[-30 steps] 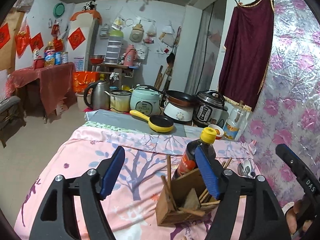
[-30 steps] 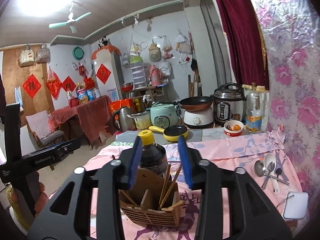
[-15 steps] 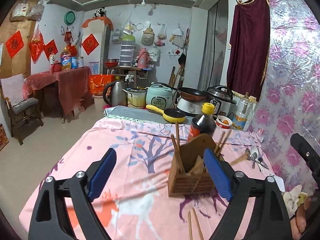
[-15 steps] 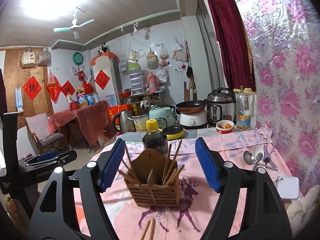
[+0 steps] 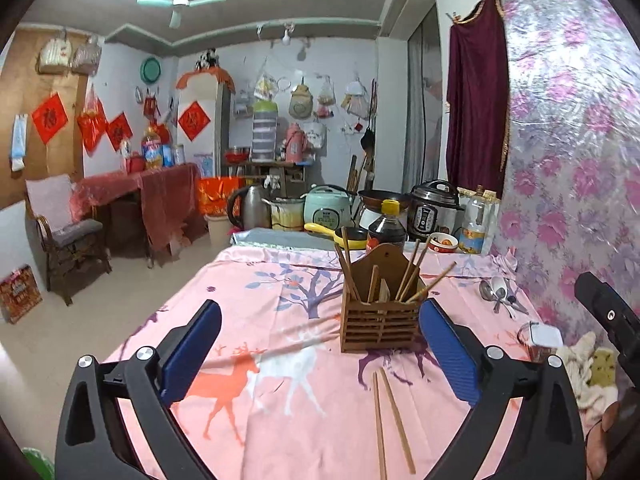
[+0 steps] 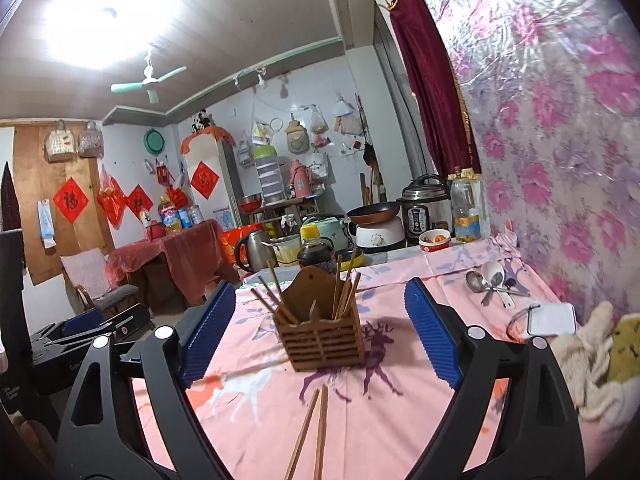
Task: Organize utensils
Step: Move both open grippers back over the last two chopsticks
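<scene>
Standing upright on the pink printed cloth (image 5: 280, 320) of the surface: one slatted wooden holder (image 5: 378, 326), with several chopsticks (image 5: 408, 276) leaning out of its top.

Left gripper (image 5: 320, 356): jaws released and wide, having just been opening; nothing between the blue pads (image 5: 192, 344). The holder sits ahead of it, just inside the right-hand pad, not touched.

Right gripper (image 6: 320, 340): jaws likewise released, having just been opening, with the holder ahead between the pads but clear of both.

Loose chopsticks (image 5: 390, 420): one pair, lying flat on the cloth nearer the cameras than the holder, tips close together and pointing toward it.

Spoons (image 6: 494, 280): a small heap, metal and white, on the cloth well to the right of the holder, near the flowered wall covering (image 6: 560, 160).

Dark sauce bottle (image 6: 316, 250) with yellow cap: directly behind the holder; whether it touches cannot be told from here.

Far end of the surface: kettle (image 5: 250, 206), rice cooker (image 5: 326, 210), yellow pan (image 5: 348, 238), pressure cooker (image 5: 434, 210), small bowl (image 5: 444, 242).

Near right edge: white flat object (image 6: 552, 318), probably a phone or small case, and a pale cloth (image 6: 592, 364).
</scene>
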The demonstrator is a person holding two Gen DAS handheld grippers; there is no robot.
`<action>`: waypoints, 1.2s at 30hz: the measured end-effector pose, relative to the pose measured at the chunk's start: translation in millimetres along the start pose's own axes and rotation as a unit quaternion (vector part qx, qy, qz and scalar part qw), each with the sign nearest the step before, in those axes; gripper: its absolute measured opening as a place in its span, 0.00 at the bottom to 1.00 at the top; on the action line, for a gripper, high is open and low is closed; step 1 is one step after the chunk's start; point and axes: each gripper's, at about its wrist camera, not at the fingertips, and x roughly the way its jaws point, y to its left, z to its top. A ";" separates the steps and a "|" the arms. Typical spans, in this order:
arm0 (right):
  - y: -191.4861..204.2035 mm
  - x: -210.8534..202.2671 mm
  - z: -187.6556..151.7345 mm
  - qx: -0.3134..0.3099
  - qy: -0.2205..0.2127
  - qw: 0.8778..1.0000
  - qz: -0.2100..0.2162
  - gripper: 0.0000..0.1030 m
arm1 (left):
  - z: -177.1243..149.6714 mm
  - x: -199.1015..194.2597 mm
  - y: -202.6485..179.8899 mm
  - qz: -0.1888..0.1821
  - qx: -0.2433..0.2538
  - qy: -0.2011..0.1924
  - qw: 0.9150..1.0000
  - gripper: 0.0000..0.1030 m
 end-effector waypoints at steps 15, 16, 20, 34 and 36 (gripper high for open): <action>10.0 -84.8 -27.2 -0.004 -0.028 0.999 0.021 0.94 | -34.9 -94.4 -4.2 0.011 0.010 -0.051 0.999 0.95; 8.8 -86.6 -29.6 -0.003 -0.026 0.999 0.020 0.94 | -37.0 -96.6 -3.8 0.014 0.010 -0.050 0.999 0.95; 3.2 -80.7 -39.8 0.001 -0.007 1.000 0.021 0.94 | -43.1 -93.6 1.0 0.024 0.006 -0.042 0.999 0.95; -18.5 -26.1 -106.1 0.013 0.100 0.995 -0.012 0.94 | -110.9 -9.9 32.9 0.033 -0.024 0.100 0.994 0.95; -22.6 -20.2 -114.1 0.010 0.110 0.994 -0.021 0.94 | -128.4 8.8 37.2 0.019 -0.030 0.139 0.990 0.95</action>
